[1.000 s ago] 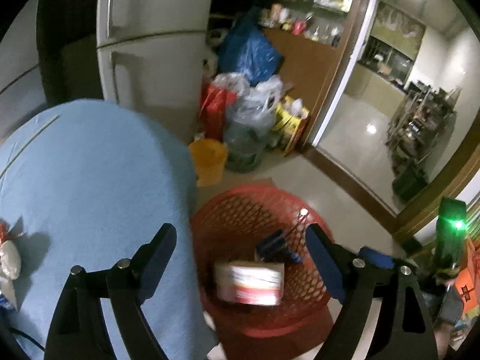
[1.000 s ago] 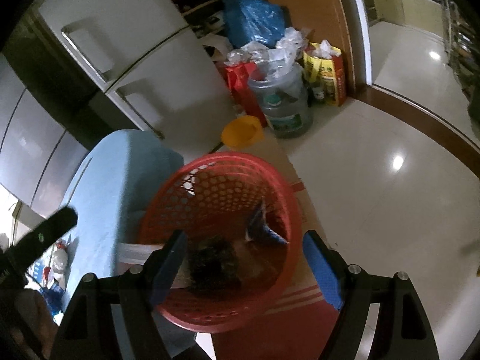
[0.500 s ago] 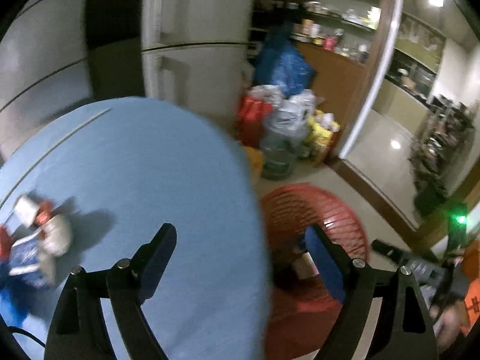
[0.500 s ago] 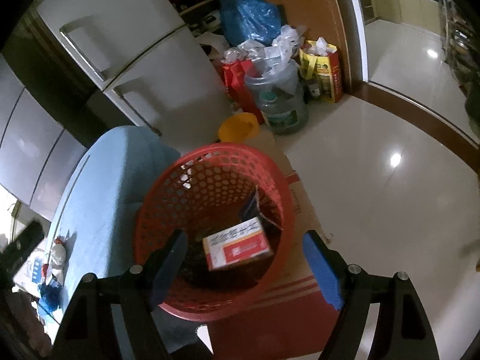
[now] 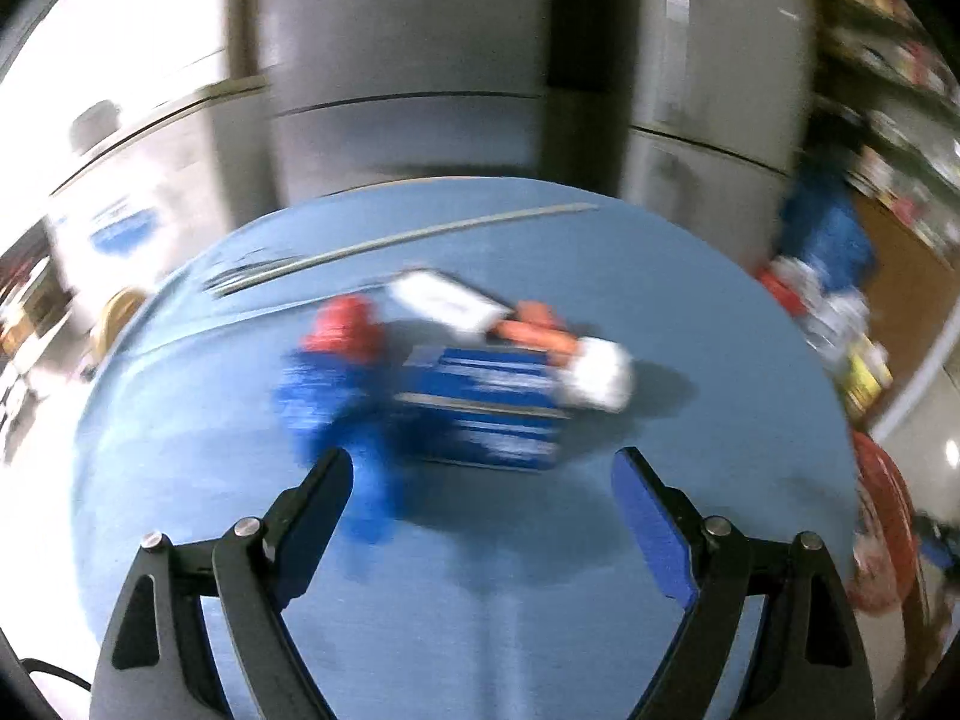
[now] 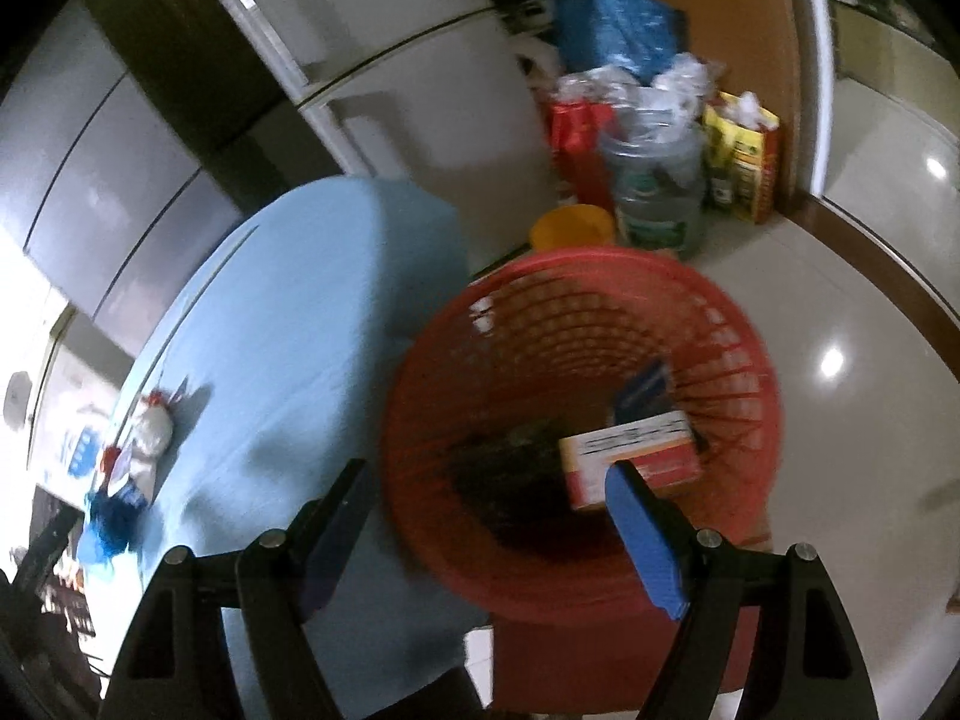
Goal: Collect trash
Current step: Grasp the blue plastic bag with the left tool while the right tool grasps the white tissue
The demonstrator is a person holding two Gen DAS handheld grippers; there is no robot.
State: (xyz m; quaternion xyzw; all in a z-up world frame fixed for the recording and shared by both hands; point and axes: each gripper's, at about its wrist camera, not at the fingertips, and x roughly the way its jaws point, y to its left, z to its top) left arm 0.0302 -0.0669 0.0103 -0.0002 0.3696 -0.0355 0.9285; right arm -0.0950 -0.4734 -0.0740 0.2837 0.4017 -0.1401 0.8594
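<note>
A blurred heap of trash lies on the blue table (image 5: 540, 540): a blue box (image 5: 486, 408), a crumpled blue wrapper (image 5: 336, 420), a red piece (image 5: 345, 330), a white card (image 5: 441, 300) and a white wad (image 5: 600, 375). My left gripper (image 5: 480, 498) is open and empty just short of the heap. My right gripper (image 6: 489, 516) is open and empty above the red mesh basket (image 6: 738, 360), which holds an orange-and-white box (image 6: 630, 459), a blue packet (image 6: 645, 387) and dark stuff. The heap also shows in the right wrist view (image 6: 132, 456).
Grey cabinet doors and a white fridge (image 6: 420, 96) stand behind the table. On the floor beyond the basket are a yellow tub (image 6: 570, 228), a clear water jug (image 6: 657, 204), red and yellow bags and a blue sack (image 6: 612, 30). The tiled floor (image 6: 870, 276) stretches right.
My left gripper has swung left from over the basket to the trash heap on the table. The orange-and-white box has dropped into the basket. My right gripper has shifted slightly.
</note>
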